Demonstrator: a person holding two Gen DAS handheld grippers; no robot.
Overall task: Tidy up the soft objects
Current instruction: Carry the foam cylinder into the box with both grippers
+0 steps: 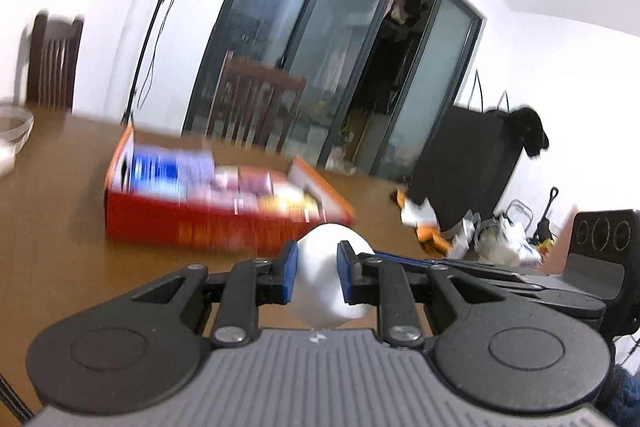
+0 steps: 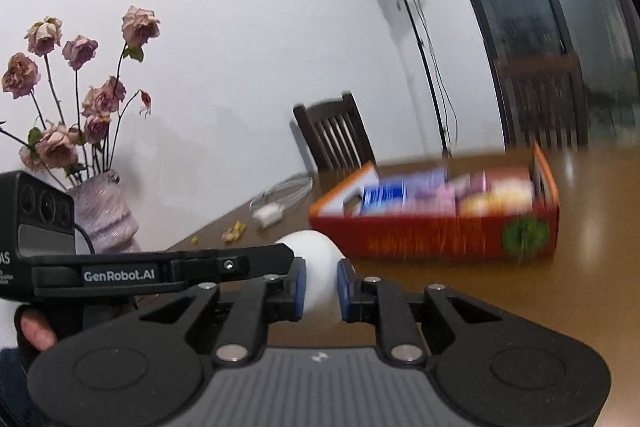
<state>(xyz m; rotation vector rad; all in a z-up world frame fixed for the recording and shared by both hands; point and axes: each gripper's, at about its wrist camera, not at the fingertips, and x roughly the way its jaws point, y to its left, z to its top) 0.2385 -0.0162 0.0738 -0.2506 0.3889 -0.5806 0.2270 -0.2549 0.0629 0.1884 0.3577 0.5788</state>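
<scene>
My left gripper (image 1: 317,267) is shut on a soft white object (image 1: 329,275), rounded like an egg, held above the brown table (image 1: 60,219). My right gripper (image 2: 321,285) is shut on the same white object (image 2: 316,267), squeezing it between its blue pads (image 2: 301,287). An open red and orange box (image 1: 208,219) full of blurred colourful packets stands on the table beyond the grippers. The box also shows in the right wrist view (image 2: 440,231). The other gripper's body (image 2: 120,271) crosses the right wrist view at the left.
A vase (image 2: 104,215) of dried pink roses stands at the left of the table. A glass bowl (image 1: 14,127) sits at the far left. Wooden chairs (image 1: 256,103) stand behind the table. A light stand (image 2: 424,55) is by the wall. A black bag (image 1: 472,163) and clutter lie right.
</scene>
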